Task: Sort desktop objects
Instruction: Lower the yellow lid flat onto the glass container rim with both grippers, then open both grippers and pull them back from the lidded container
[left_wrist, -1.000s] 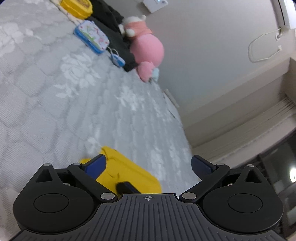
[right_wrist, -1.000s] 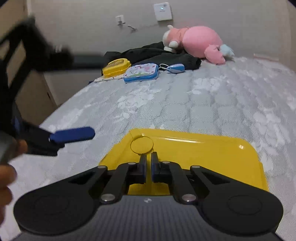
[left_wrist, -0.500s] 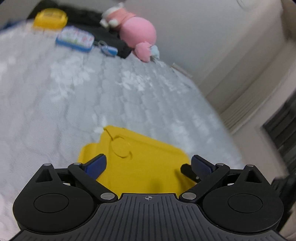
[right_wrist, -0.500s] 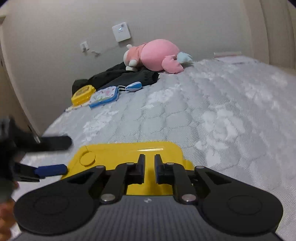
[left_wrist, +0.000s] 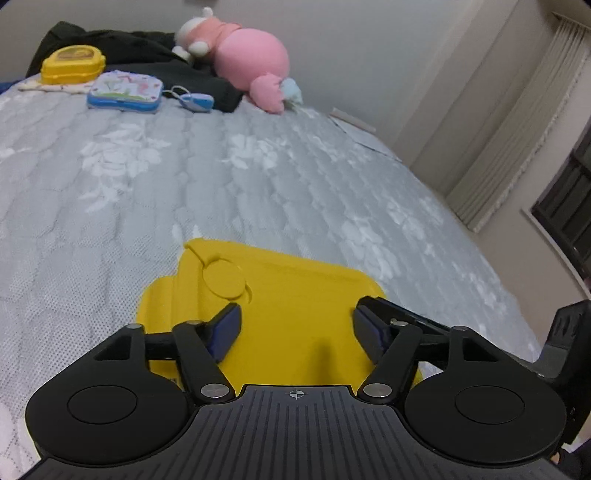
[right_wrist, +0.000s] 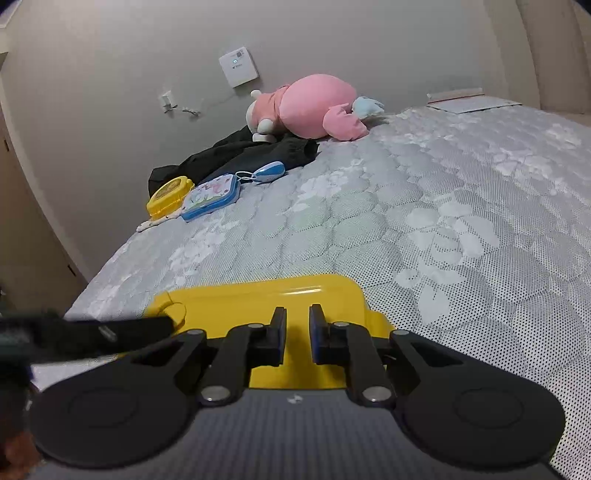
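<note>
Left wrist view: one yellow tray (left_wrist: 295, 291) lies near on the bed. My left claw (left_wrist: 297, 328), just narrowed, stands apart over it. My right claw (right_wrist: 297, 332), slightly eased, straddles its near edge; grip unclear. Far left: one yellow box (left_wrist: 72, 64), one blue case (left_wrist: 125, 90), one pink plush (left_wrist: 247, 55).

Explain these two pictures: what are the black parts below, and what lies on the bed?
A person holds a two-finger gripper in each hand, each with a camera looking along its fingers: one picture from the left gripper, one from the right gripper. Both are over a yellow tray on the bed. The left jaws have just been closing but stand apart above the tray; the right have just been opening, tray edge between them, grip unclear. Behind: a pink plush toy and a yellow box.
</note>
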